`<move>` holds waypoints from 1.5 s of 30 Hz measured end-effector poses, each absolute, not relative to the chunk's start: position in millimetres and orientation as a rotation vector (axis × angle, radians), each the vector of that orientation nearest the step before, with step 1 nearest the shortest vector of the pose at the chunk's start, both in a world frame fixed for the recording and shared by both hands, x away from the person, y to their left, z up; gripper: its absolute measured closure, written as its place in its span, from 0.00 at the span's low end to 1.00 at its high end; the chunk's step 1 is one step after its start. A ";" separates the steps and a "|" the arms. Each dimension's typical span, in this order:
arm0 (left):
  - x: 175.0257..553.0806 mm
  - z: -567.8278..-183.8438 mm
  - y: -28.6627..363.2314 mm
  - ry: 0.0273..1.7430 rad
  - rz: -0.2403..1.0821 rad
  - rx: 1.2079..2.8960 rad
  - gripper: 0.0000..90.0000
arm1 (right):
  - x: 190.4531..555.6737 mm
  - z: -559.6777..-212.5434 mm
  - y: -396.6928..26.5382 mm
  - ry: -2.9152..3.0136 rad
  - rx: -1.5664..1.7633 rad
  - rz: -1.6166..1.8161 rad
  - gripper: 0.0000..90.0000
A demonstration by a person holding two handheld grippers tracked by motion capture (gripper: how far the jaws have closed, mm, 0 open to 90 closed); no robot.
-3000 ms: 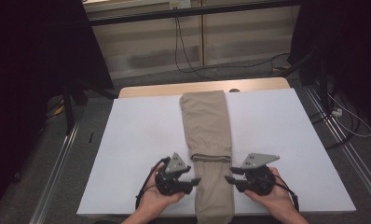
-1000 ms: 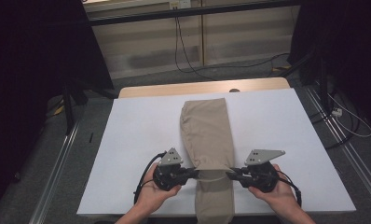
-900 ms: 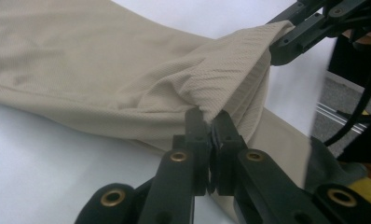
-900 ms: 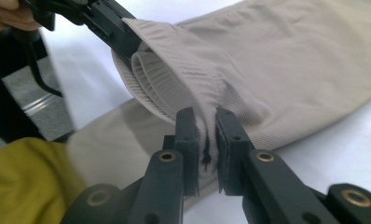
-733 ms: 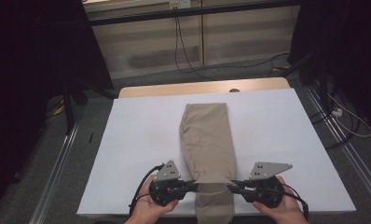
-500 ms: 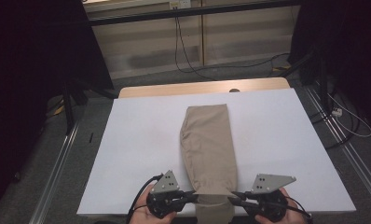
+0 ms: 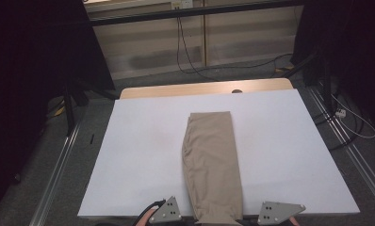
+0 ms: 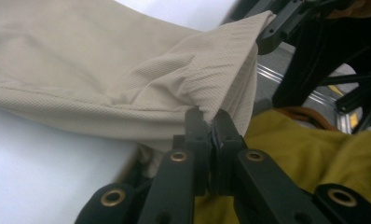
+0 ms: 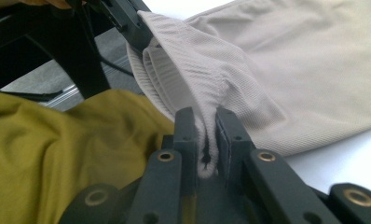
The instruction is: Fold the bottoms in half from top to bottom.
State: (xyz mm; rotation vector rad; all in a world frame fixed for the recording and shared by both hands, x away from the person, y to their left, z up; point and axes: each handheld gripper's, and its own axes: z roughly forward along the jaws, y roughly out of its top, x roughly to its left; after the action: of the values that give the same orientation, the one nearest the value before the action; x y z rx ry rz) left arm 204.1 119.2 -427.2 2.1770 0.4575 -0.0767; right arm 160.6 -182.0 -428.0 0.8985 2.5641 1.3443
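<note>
A folded beige garment [image 7: 211, 160] lies lengthwise on the white table top [image 7: 138, 155], and its near end hangs over the front edge. My left gripper [image 8: 211, 123] is shut on one corner of the garment's ribbed hem [image 8: 221, 79]. My right gripper [image 9: 204, 126] is shut on the other corner of that hem [image 9: 193, 70]. In the high view the grey plates of the left gripper [image 7: 168, 212] and the right gripper [image 7: 280, 213] sit at the table's front edge, on either side of the cloth. The hem is stretched between the two grippers.
A strip of bare wood [image 7: 199, 89] shows at the table's far edge. Metal rails [image 7: 58, 165] run along the floor on both sides, and cables [image 7: 350, 122] lie at the right. The person's yellow clothing [image 9: 58, 149] is right behind the jaws.
Both grippers have drawn back toward the table's front edge with the hem held. The garment has slid toward the person, its far end leaving the far edge.
</note>
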 end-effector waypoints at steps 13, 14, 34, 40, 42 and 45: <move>242.3 -430.0 118.7 0.536 0.097 2.135 0.46 | 186.0 -436.5 -178.5 2.499 0.934 1.293 0.39; 248.4 -430.6 118.2 0.535 0.136 2.141 0.43 | 190.7 -436.8 -179.5 2.485 0.947 1.289 0.37; 421.9 -425.9 103.2 0.821 0.376 2.025 0.14 | 367.8 -424.7 -196.1 2.274 1.063 1.209 0.32; 476.9 -429.1 99.4 0.889 0.399 1.990 0.19 | 429.1 -432.4 -200.0 2.206 1.164 1.204 0.35; 493.8 -431.3 96.0 0.907 0.404 1.995 0.18 | 449.3 -430.9 -203.2 2.197 1.186 1.195 0.37; 515.2 -437.5 88.2 0.928 0.409 1.997 0.15 | 478.5 -430.6 -208.5 2.157 1.228 1.194 0.41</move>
State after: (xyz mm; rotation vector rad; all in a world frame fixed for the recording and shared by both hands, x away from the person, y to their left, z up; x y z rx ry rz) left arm 515.2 88.2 -437.5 1.9968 0.9276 0.4086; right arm 478.5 -208.5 -430.6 1.2278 2.1573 1.1944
